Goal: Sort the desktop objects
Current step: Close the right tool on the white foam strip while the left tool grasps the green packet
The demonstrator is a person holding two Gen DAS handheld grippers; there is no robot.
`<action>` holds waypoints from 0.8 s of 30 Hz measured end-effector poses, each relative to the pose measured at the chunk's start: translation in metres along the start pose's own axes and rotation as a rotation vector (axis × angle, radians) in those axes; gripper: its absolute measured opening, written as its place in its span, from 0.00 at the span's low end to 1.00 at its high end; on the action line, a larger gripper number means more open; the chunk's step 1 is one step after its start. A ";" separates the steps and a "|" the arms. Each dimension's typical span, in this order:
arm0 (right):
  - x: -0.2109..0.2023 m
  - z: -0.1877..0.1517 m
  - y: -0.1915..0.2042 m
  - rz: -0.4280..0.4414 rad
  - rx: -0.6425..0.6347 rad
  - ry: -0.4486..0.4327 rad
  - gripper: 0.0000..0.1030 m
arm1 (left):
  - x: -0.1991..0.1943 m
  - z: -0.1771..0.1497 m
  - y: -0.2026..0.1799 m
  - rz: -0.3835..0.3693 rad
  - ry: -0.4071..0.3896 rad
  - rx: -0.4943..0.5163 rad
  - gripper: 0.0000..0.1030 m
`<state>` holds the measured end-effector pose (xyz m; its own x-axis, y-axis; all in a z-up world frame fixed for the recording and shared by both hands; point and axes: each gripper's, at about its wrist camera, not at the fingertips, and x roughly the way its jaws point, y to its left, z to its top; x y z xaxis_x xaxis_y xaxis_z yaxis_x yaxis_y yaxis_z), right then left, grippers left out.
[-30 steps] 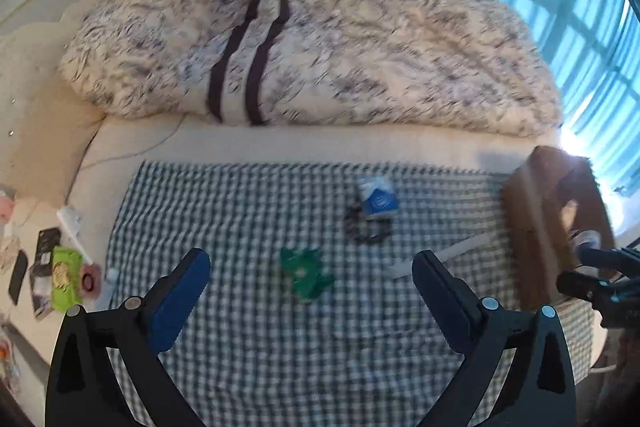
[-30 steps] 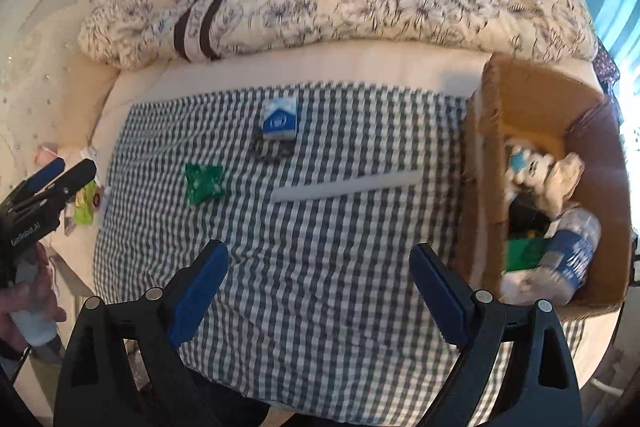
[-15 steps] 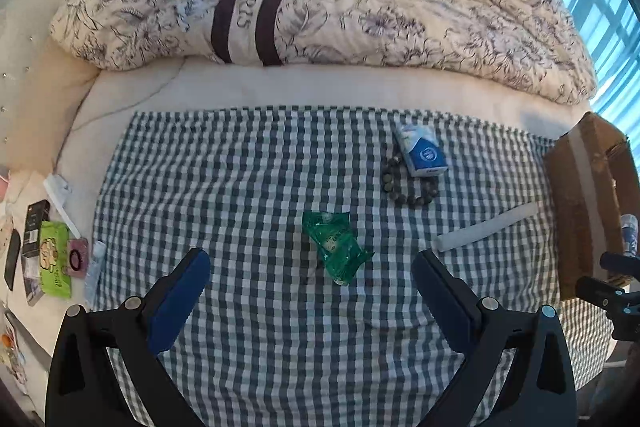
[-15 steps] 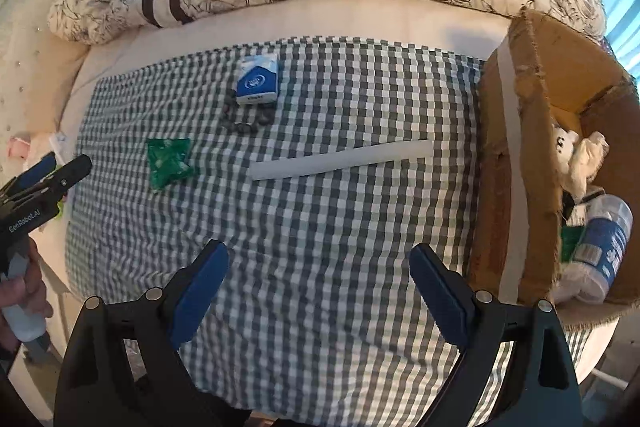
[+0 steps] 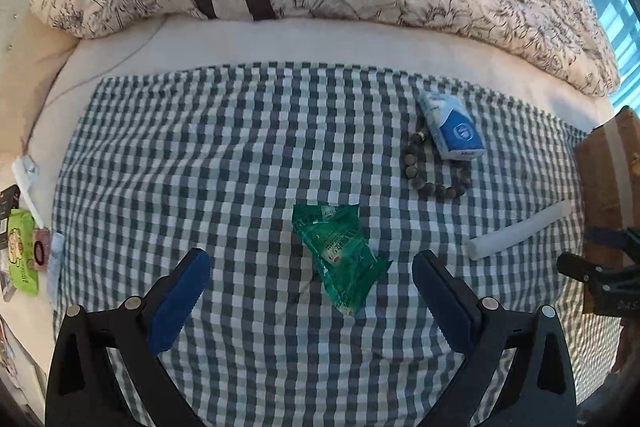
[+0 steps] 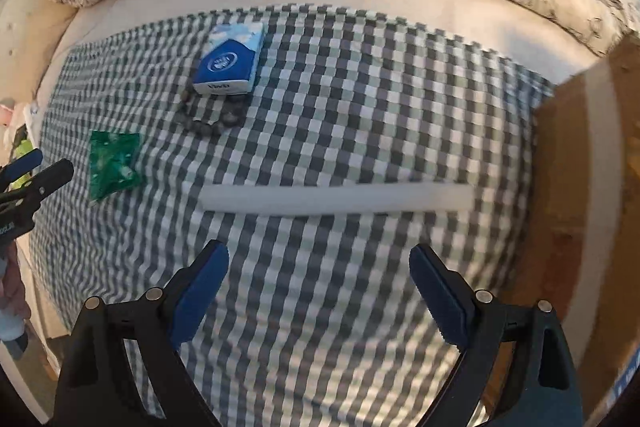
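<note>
L tool [image 5: 308,275] is hanging w/ jaws apart over the packet [image 5: 338,257], prob. lining up a grab. R tool [image 6: 318,277], also apart, is facing the stick [image 6: 338,198].

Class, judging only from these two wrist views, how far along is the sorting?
Done: nothing that these views confirm; the cardboard box hides its contents. In hand: nothing; left gripper and right gripper are open. Left on the checked cloth: green packet, tissue pack, bead bracelet, white stick.

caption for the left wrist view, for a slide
Open left gripper poised over a green packet on the checked cloth, bead bracelet and tissue pack beyond.
</note>
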<state>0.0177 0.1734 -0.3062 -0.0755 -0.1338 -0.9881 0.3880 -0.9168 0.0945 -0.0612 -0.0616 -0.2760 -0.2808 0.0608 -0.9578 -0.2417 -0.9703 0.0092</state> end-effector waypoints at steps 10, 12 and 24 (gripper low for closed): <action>0.047 0.021 0.009 -0.010 -0.011 0.055 0.90 | 0.052 0.003 0.003 -0.001 0.062 -0.020 1.00; 0.059 0.021 0.007 -0.013 -0.004 0.089 0.90 | 0.062 0.003 0.003 -0.001 0.076 -0.033 1.00; 0.073 0.019 0.010 -0.046 0.022 0.087 0.95 | 0.103 -0.006 -0.002 -0.027 0.123 -0.013 1.00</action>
<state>-0.0014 0.1470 -0.3747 -0.0125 -0.0586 -0.9982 0.3657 -0.9294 0.0500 -0.0842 -0.0549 -0.3763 -0.1577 0.0585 -0.9857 -0.2349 -0.9718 -0.0201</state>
